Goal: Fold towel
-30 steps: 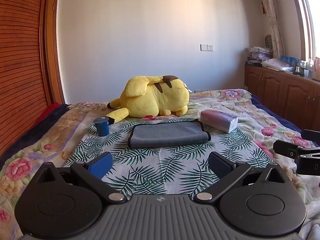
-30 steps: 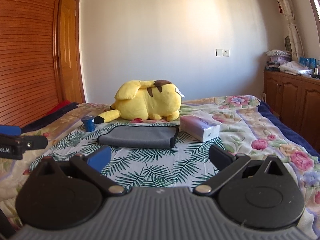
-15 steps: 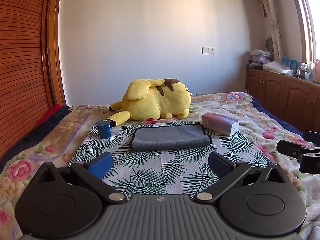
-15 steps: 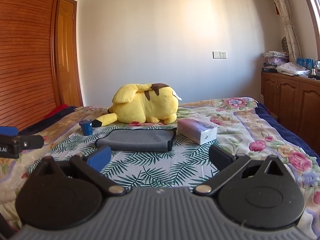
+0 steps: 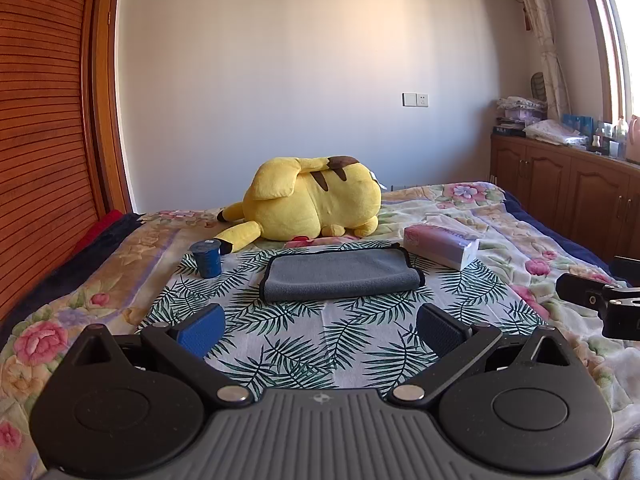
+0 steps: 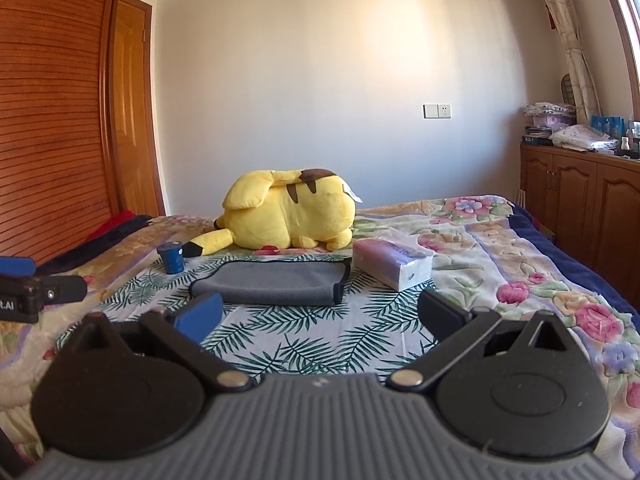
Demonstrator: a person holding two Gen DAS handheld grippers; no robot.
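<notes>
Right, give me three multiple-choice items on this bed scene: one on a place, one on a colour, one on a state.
1. Where is the blue cup relative to the towel?
A. on it
B. to its left, apart
C. to its right

2. What colour is the plush toy?
A. yellow
B. green
C. white

3. How is the left claw?
A. shut on the towel
B. shut, empty
C. open, empty

Key: 1 B, patterned sheet shows between cup and towel; 2 A, yellow body with brown stripes; 3 C, its fingers stand wide apart short of the towel, like the right claw.
</notes>
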